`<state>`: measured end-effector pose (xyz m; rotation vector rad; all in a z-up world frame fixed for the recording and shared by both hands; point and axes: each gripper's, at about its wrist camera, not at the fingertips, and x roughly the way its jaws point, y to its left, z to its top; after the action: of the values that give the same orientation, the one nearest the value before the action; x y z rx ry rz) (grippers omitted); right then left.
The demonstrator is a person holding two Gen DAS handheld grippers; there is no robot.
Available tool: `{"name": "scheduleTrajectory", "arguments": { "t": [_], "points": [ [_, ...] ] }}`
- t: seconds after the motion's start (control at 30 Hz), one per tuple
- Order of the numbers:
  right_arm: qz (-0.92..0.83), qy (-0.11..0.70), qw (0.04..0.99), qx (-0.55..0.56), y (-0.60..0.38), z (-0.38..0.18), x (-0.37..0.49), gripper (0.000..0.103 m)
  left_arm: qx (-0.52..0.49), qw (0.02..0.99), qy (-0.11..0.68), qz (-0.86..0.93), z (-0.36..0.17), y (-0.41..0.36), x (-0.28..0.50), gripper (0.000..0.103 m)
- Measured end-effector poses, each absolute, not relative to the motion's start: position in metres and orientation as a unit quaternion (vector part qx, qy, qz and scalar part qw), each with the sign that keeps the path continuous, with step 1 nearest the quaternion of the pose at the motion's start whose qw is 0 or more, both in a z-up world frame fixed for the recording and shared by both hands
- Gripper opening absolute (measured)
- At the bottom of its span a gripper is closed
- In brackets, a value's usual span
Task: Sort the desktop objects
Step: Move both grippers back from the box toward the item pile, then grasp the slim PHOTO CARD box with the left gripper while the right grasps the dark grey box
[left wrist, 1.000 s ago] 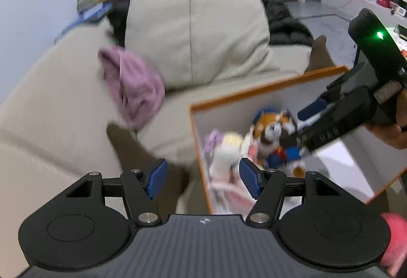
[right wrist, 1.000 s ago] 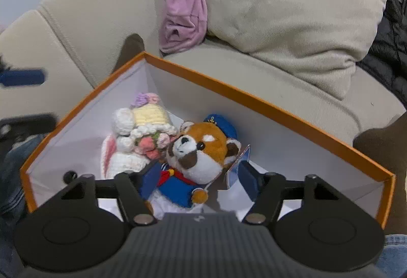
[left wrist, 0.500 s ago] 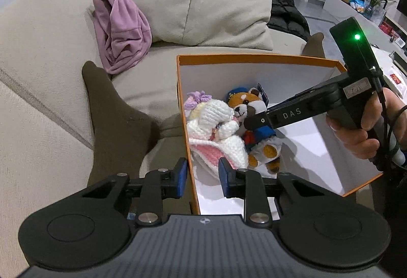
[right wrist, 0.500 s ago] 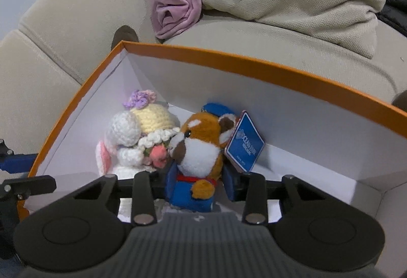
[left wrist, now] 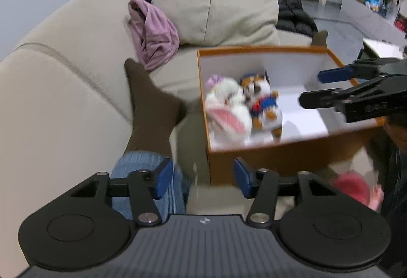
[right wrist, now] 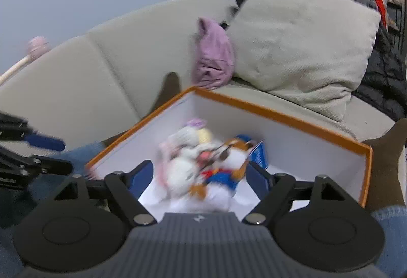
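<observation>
Box (left wrist: pixel 267 155), orange outside and white inside, sits open on the sofa (left wrist: pixel 63 89) between our legs. Two plush toys lie together against its left wall: a white crochet bunny (left wrist: pixel 226 110) with a pink ear, and touching it on the right a red-panda plush (left wrist: pixel 264 105) in a blue sailor outfit. Both are motion-blurred, so we can't read finer detail.

Our left gripper (left wrist: pixel 201 177) is wide open with nothing in it, just in front of the box's near left corner, over the seat and beside a jeans-clad leg (left wrist: pixel 147 176) ending in a dark brown sock (left wrist: pixel 152 110).

Our right gripper (right wrist: pixel 201 176) is also spread wide, holding nothing. In its own view the two toys show between the blue pads, but the left view puts that gripper (left wrist: pixel 313 87) over the right side of the box, apart from the plush.

Behind the box: a beige cushion (left wrist: pixel 216 0) and a crumpled lilac cloth (left wrist: pixel 152 33) against the sofa back. A pink item (left wrist: pixel 353 189) lies low at right, too blurred to identify.
</observation>
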<state>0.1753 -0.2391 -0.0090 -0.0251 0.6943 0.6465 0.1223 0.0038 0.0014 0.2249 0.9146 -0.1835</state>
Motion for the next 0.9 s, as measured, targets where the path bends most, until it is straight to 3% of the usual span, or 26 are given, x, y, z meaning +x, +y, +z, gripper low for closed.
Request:
{"name": "scheduleTrajectory", "arguments": {
  "t": [0.1, 0.23, 0.3, 0.37, 0.53, 0.57, 0.77, 0.9],
  "points": [
    [0.333, 0.341, 0.879, -0.002, -0.237, -0.010, 0.131, 0.081, 0.118, 0.878, 0.456, -0.083, -0.006, 0.002, 0.094, 0.062],
    [0.356, 0.375, 0.856, -0.005, -0.218, -0.023, 0.087, 0.065, 0.120, 0.866, 0.481, -0.066, -0.021, 0.006, 0.069, 0.062],
    [0.374, 0.400, 0.837, 0.011, -0.209, -0.032, 0.072, 0.065, 0.114, 0.863, 0.489, -0.060, -0.026, 0.010, 0.058, 0.061],
    [0.387, 0.430, 0.815, 0.025, -0.194, -0.041, 0.061, 0.065, 0.108, 0.864, 0.490, -0.051, -0.026, 0.016, 0.048, 0.052],
    [0.387, 0.463, 0.796, 0.042, -0.151, -0.056, 0.055, 0.070, 0.076, 0.875, 0.477, -0.029, -0.019, 0.034, 0.029, 0.044],
    [0.386, 0.468, 0.794, 0.042, -0.142, -0.059, 0.058, 0.070, 0.069, 0.877, 0.475, -0.028, -0.017, 0.037, 0.027, 0.036],
    [0.373, 0.505, 0.777, 0.046, -0.106, -0.085, 0.070, 0.069, 0.034, 0.879, 0.475, -0.030, -0.016, 0.054, 0.028, 0.035],
    [0.376, 0.521, 0.765, 0.054, -0.111, -0.088, 0.070, 0.051, 0.038, 0.873, 0.483, -0.046, -0.022, 0.050, 0.031, 0.035]
  ]
}}
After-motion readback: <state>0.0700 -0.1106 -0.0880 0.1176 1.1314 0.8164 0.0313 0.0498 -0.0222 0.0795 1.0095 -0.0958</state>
